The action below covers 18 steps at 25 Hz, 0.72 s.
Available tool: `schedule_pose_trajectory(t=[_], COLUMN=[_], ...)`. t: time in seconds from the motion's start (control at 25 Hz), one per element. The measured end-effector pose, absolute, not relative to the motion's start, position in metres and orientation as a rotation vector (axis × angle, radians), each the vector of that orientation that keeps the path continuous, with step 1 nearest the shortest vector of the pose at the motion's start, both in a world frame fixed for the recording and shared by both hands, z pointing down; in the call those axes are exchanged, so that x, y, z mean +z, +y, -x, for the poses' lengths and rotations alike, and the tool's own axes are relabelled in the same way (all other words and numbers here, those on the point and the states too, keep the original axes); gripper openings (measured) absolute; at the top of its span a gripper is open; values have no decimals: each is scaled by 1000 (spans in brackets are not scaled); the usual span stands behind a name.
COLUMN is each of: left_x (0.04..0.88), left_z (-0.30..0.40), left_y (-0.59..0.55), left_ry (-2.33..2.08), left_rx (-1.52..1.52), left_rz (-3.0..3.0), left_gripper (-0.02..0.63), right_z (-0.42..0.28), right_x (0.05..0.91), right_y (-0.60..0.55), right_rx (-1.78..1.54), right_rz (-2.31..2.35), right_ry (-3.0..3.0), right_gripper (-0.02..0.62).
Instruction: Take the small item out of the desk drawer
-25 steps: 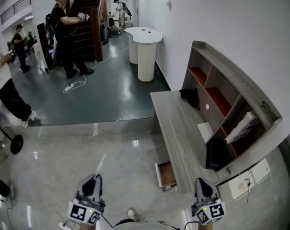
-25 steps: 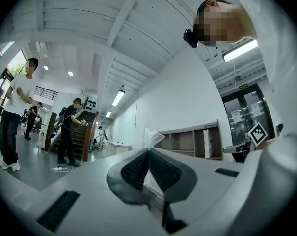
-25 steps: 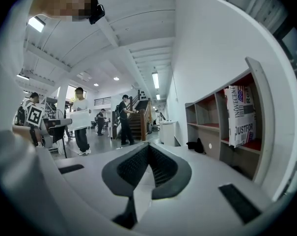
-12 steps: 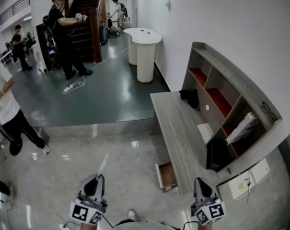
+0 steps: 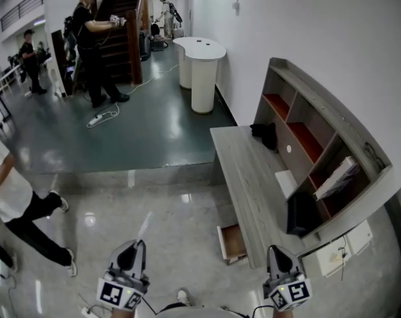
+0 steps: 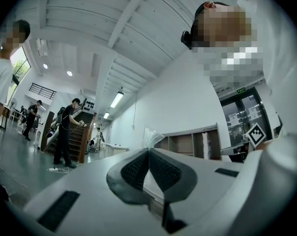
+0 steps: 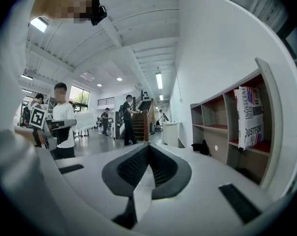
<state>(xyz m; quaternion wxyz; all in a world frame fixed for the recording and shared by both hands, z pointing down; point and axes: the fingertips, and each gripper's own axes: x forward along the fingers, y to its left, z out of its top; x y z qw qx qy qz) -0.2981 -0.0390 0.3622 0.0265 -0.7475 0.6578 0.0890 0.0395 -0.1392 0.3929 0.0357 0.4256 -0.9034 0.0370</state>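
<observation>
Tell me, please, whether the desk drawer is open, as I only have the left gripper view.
Observer: Yes, in the head view the drawer stands pulled out below the desk edge.
Operator: Can you see anything in it?
Observer: Only its brown inside shows; nothing else can be made out.
Operator: And the right gripper?
Observer: The right gripper is shut, with nothing between its jaws.
</observation>
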Motion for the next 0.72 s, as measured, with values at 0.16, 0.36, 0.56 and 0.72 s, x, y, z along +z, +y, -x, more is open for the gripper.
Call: schedule_pose_trajectory(t=[0.16, 0.36, 0.56, 0.72], left_x=[365, 365, 370, 369], left_z=[300, 298, 293, 294], left_y=[-37, -37, -39, -39], left_ry=[2033, 2026, 2019, 2016], left_rx=[277, 282, 281, 282], left_rz=[2314, 2319, 2332, 2335], left_gripper=[17, 17, 18, 18], right_z=[-36, -35, -37, -37], right_x=[394, 393, 396, 395], right_y=[-137, -133, -133, -130], right_rx=[112, 92, 91, 92], right_rz=[-1304, -1298, -1298, -1300], right_ry=[-2773, -2773, -2776, -2778], right_gripper=[21, 21, 21, 21])
